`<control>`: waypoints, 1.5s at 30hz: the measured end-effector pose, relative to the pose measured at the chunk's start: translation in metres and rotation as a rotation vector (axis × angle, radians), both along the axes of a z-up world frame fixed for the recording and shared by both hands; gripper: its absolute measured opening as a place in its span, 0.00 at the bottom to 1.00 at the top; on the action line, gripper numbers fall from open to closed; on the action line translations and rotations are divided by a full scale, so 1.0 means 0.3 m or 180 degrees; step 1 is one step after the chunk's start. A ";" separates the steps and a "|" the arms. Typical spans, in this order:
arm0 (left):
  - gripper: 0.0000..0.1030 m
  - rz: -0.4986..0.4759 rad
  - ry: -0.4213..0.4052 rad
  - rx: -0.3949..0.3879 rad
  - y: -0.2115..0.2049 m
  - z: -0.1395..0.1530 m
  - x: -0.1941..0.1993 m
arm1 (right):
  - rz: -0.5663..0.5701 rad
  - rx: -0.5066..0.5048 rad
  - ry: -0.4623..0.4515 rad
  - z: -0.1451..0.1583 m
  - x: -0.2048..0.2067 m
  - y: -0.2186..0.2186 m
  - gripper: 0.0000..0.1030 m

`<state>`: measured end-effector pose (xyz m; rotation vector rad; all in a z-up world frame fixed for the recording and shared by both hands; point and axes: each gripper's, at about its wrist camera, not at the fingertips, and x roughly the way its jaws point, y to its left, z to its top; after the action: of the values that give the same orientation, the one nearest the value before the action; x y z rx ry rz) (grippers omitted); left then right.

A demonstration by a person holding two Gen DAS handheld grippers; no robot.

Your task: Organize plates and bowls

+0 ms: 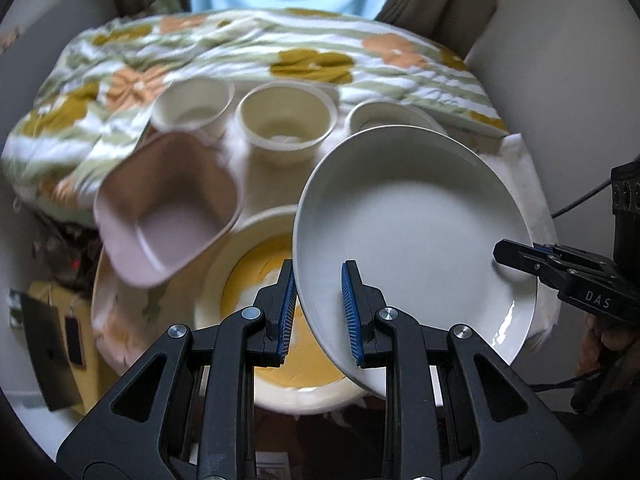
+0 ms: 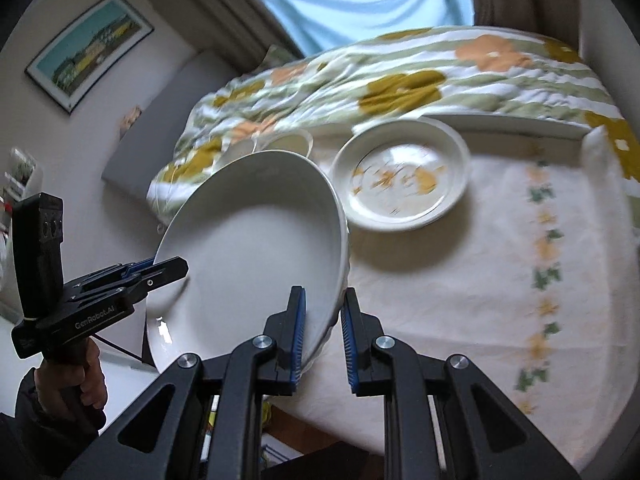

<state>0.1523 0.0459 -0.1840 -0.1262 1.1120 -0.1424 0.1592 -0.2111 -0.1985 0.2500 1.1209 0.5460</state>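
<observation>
**Both grippers on one white plate, tilted above the table**

In the left wrist view the left gripper [image 1: 318, 312] fills the lower centre of the frame, its blue-padded fingers [image 1: 287, 312] set on either side of the near rim of the white plate [image 1: 416, 232]. The gap is narrow; the right pad lies on the plate's inner face, but whether the left pad touches the underside cannot be told. The plate is tilted, its far edge raised toward the upper right of the frame. At the right edge the right gripper [image 1: 516, 258] reaches in sideways, closed on the plate's rim.

In the right wrist view the right gripper [image 2: 322, 336] sits at lower centre with the plate's [image 2: 256, 256] rim between its narrow-set fingers. At the left edge the left gripper [image 2: 160, 272] clamps the opposite rim, and the hand [image 2: 76, 376] grips its handle at lower left.

Beneath the plate, in the left view, lies a cream plate with a yellow centre [image 1: 248, 280]. A pink square bowl [image 1: 168, 208] sits at centre left; two cream bowls [image 1: 286, 120] stand in the upper centre. In the right view a patterned plate [image 2: 404, 176] rests at upper centre on a cream tablecloth [image 2: 480, 280] with a leaf border. A floral quilt [image 2: 400, 80] lies bunched behind. A framed picture [image 2: 88, 52] hangs on the wall at upper left, and a blue curtain [image 2: 360, 0] hangs at the top.
</observation>
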 end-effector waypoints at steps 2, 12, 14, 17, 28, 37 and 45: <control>0.19 0.0046 0.0064 -0.0039 0.041 -0.050 -0.015 | 0.0051 -0.0062 0.0047 -0.034 -0.004 0.039 0.16; 0.19 0.0144 0.0360 -0.0216 0.135 -0.287 -0.052 | 0.0200 -0.0514 0.0218 -0.181 -0.008 0.185 0.16; 0.19 0.0128 0.0352 -0.0221 0.147 -0.311 -0.048 | 0.0218 -0.0571 0.0199 -0.190 0.000 0.204 0.16; 0.19 0.0131 0.0352 -0.0166 0.147 -0.327 -0.042 | 0.0271 -0.0697 0.0130 -0.199 0.004 0.234 0.16; 0.19 0.0039 0.0301 0.0197 0.101 -0.359 -0.032 | 0.0297 -0.0835 0.0086 -0.205 0.012 0.265 0.16; 0.19 -0.0079 0.0182 0.0830 0.040 -0.350 -0.033 | 0.0470 -0.1165 -0.0118 -0.212 -0.012 0.319 0.16; 0.19 -0.0091 0.0158 0.1116 0.028 -0.341 -0.043 | 0.0647 -0.1519 -0.0389 -0.221 -0.034 0.372 0.16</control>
<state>0.1394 0.0545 -0.2861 0.2002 1.1722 0.0317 0.1490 -0.0995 -0.2647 -0.3100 1.1292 0.4495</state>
